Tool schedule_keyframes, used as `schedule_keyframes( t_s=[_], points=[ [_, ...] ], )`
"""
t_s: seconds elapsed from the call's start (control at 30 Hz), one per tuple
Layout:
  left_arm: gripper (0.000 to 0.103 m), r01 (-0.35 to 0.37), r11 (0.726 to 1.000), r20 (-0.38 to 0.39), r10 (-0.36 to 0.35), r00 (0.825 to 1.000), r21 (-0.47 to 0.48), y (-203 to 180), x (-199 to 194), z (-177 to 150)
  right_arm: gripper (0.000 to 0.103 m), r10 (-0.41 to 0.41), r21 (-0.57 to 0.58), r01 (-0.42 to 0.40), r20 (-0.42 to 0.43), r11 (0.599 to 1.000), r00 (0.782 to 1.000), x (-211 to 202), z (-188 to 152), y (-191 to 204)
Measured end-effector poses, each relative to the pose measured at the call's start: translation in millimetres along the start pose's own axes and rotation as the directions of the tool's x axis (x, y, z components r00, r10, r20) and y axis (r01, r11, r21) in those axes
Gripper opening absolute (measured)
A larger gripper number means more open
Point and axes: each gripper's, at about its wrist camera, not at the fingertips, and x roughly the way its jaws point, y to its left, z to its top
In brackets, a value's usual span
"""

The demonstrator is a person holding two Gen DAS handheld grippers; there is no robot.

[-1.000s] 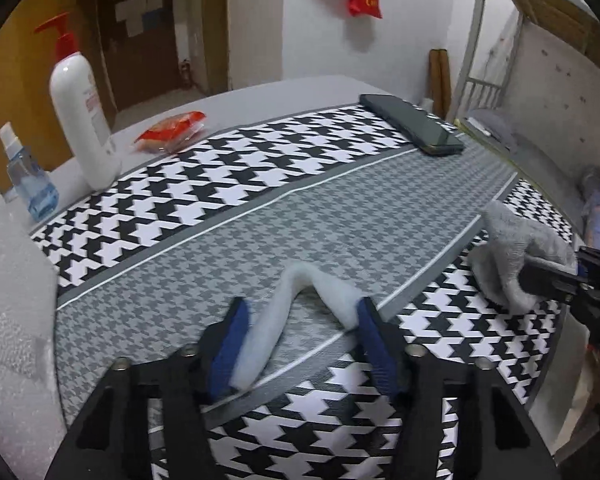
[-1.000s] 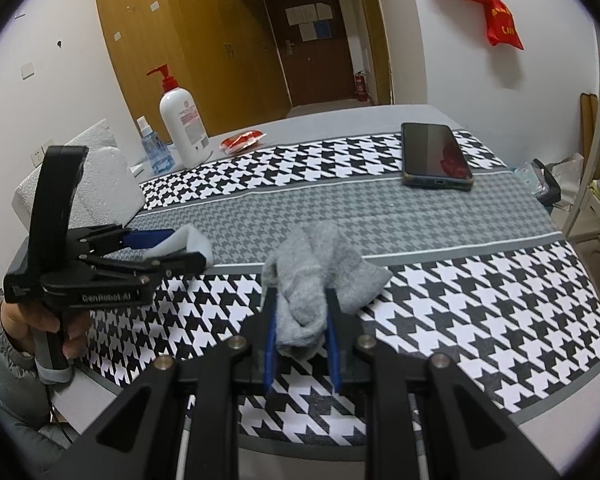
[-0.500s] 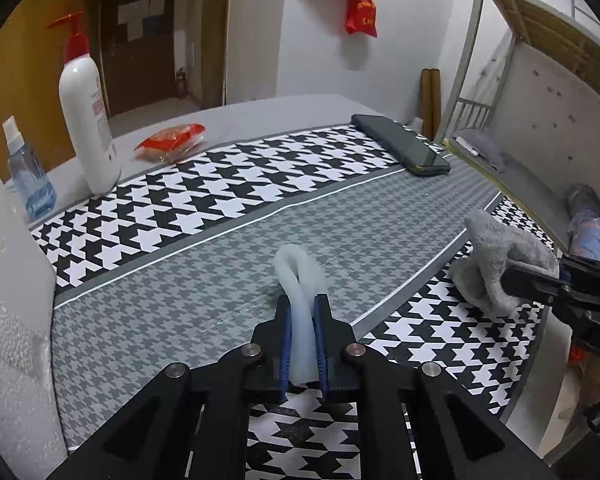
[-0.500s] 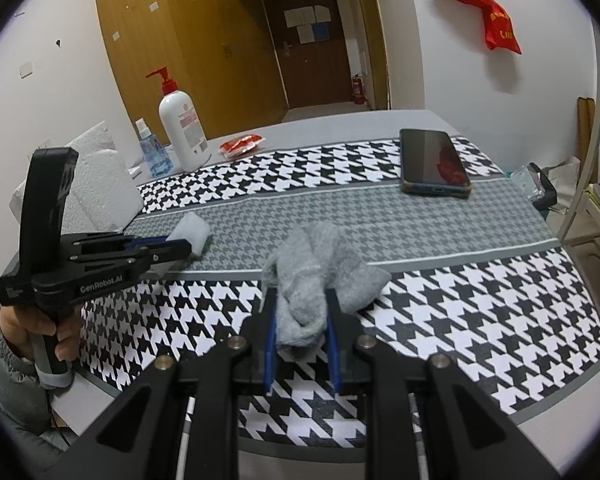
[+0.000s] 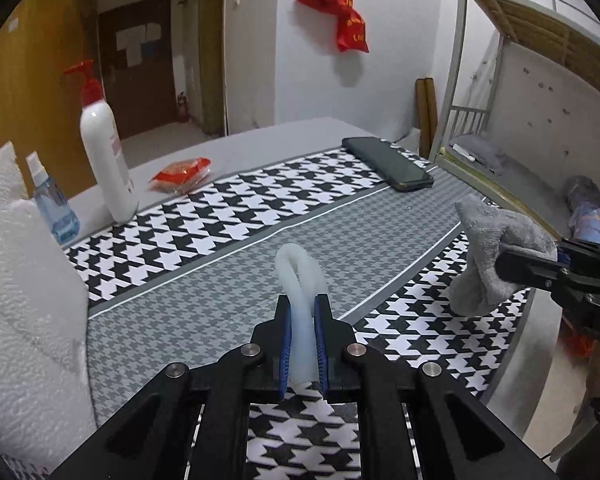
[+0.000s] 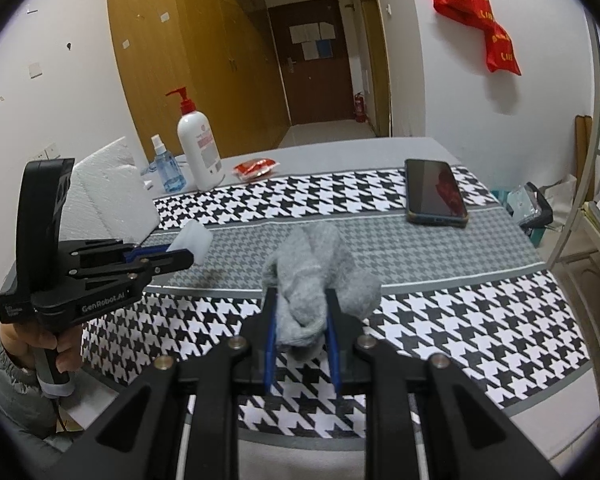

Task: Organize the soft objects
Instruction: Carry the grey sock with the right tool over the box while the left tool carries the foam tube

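Observation:
My left gripper (image 5: pixel 302 312) is shut on a folded white foam strip (image 5: pixel 300 280) and holds it above the grey band of the table. The strip loops up beyond the fingertips. In the right wrist view the left gripper (image 6: pixel 180 254) shows at the left with the white strip (image 6: pixel 194 240). My right gripper (image 6: pixel 302 308) is shut on a bunched grey cloth (image 6: pixel 320 272) lifted off the houndstooth tablecloth (image 6: pixel 460 320). In the left wrist view the grey cloth (image 5: pixel 488 252) hangs from the right gripper (image 5: pixel 512 264) at the right.
A white pump bottle (image 5: pixel 104 156), a blue spray bottle (image 5: pixel 52 204) and a red packet (image 5: pixel 180 170) stand at the far left. A dark phone (image 6: pixel 436 192) lies at the far right. White foam packing (image 5: pixel 16 300) sits at the left. A bunk bed frame (image 5: pixel 520 80) stands beyond the table.
My left gripper has shut on the white foam strip and lifted it off the table. My right gripper has risen a little with the grey cloth held.

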Motion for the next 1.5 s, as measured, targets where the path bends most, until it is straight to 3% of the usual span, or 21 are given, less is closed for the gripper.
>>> schedule_keyframes(
  t_s=[0.43,0.73,1.17,1.5],
  points=[
    [0.012,-0.028,1.000,0.066,0.028,0.997,0.003,2,-42,-4,0.024,0.013,-0.031,-0.011,0.059,0.999,0.998,-25,6,24],
    [0.012,-0.040,0.999,0.152,0.042,0.988,-0.011,12,-83,-9,0.024,0.020,-0.061,-0.014,0.101,0.998,0.995,-44,9,47],
    [0.012,-0.087,0.996,0.259,0.088,0.962,-0.019,25,-149,-28,0.024,0.065,-0.103,-0.047,0.179,0.994,0.982,-69,13,89],
    [0.012,-0.154,0.986,0.320,0.166,0.933,-0.062,42,-194,-47,0.024,0.130,-0.155,-0.098,0.218,0.983,0.967,-78,20,122]
  ],
)
